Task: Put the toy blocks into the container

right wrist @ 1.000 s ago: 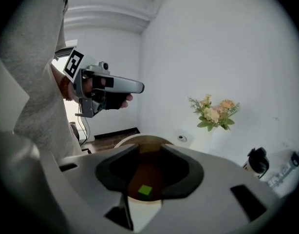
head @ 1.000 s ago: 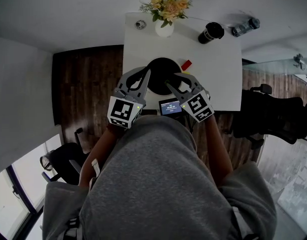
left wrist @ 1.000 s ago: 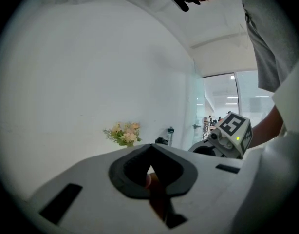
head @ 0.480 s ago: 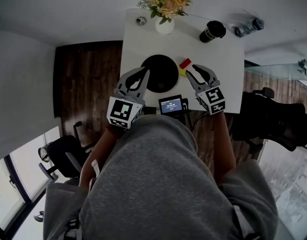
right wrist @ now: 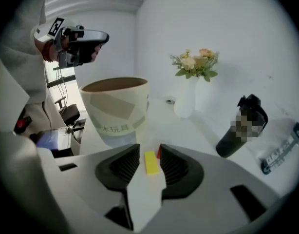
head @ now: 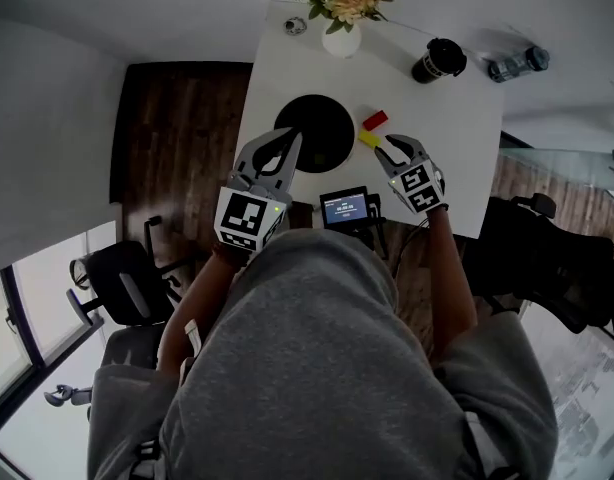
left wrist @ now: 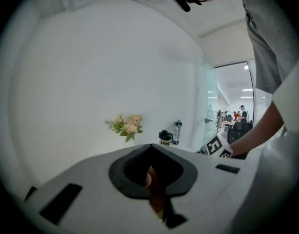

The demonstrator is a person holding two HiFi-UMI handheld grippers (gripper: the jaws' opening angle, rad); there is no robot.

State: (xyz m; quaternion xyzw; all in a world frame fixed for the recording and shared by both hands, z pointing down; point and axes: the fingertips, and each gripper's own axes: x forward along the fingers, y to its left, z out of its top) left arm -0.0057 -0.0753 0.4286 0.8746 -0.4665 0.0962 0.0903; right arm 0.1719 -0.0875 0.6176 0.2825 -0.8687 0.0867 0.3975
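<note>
A cream paper bucket (right wrist: 118,111), dark inside from above (head: 332,108), stands mid-table. To its right lie a yellow block (head: 368,139) and a red block (head: 374,120). My right gripper (head: 385,148) is low over the table and open. The yellow block (right wrist: 150,162) lies between its fingertips with a gap at the left pad. The red block (right wrist: 158,152) peeks out behind the right pad. My left gripper (head: 292,140) hovers at the bucket's near-left rim. Its jaws (left wrist: 150,152) meet at the tips, and only a thin brown slit shows between them.
A white vase of flowers (head: 345,8), a black cup (head: 439,60) and a clear bottle (head: 517,63) stand along the table's far edge. A small screen device (head: 345,208) sits at the near edge. Office chairs (head: 547,258) stand on the wooden floor.
My right gripper has swung from over the bucket to the right and come down around the yellow block. The left gripper has hardly moved.
</note>
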